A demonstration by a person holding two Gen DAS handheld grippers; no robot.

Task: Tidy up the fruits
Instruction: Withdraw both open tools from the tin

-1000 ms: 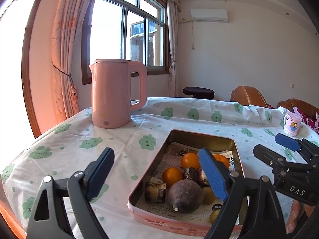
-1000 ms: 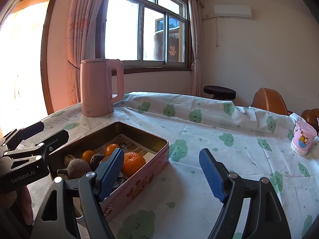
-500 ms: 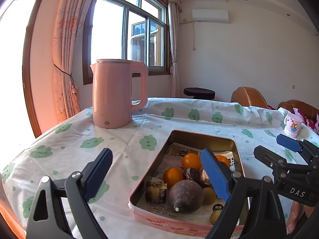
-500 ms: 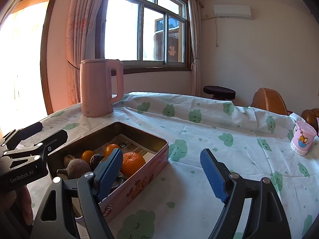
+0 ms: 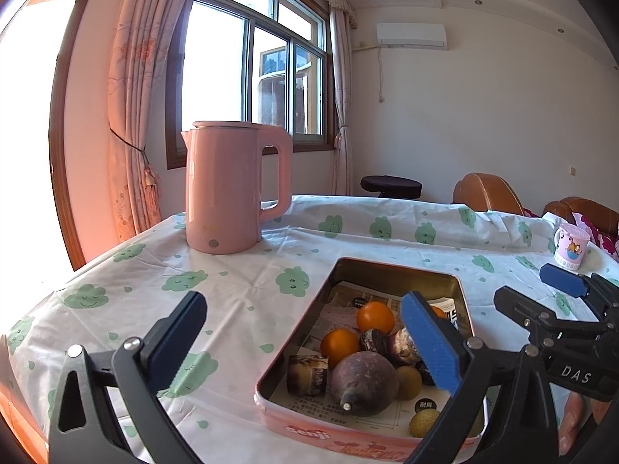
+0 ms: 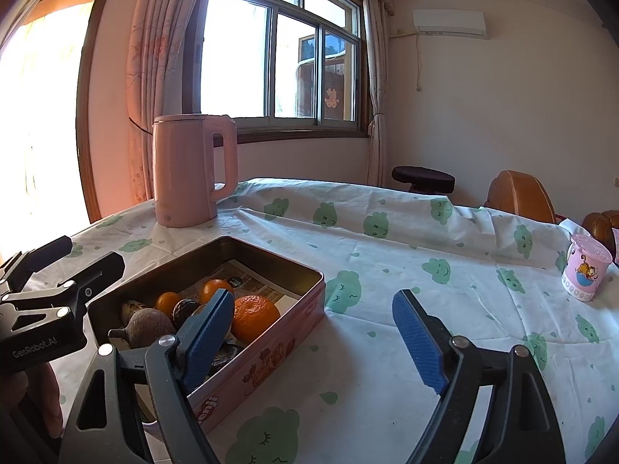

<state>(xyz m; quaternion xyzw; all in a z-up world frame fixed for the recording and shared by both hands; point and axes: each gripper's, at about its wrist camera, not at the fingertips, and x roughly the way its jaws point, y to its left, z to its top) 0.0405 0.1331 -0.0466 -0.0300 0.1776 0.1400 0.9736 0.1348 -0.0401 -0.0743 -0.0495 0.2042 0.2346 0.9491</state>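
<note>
Claws (image 5: 305,342) (image 6: 313,334) apparently unmoved, both agape

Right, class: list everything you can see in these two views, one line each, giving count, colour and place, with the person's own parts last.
tin box: one, pink outside, on the tablecloth, open, paper-lined.
oranges: three, orange, in the tin.
dark round fruit: one large, purplish brown, near end of the tin, beside smaller dark and yellowish pieces.
kettle: one, pink, far left of the table.
cup: one, pink with cartoon, far right.
tablecloth: one, white with green clouds.
stool: one, dark, behind the table.
air conditioner: one, white, on the wall.
left gripper: black with blue pads, open.
right gripper: same, open.
</note>
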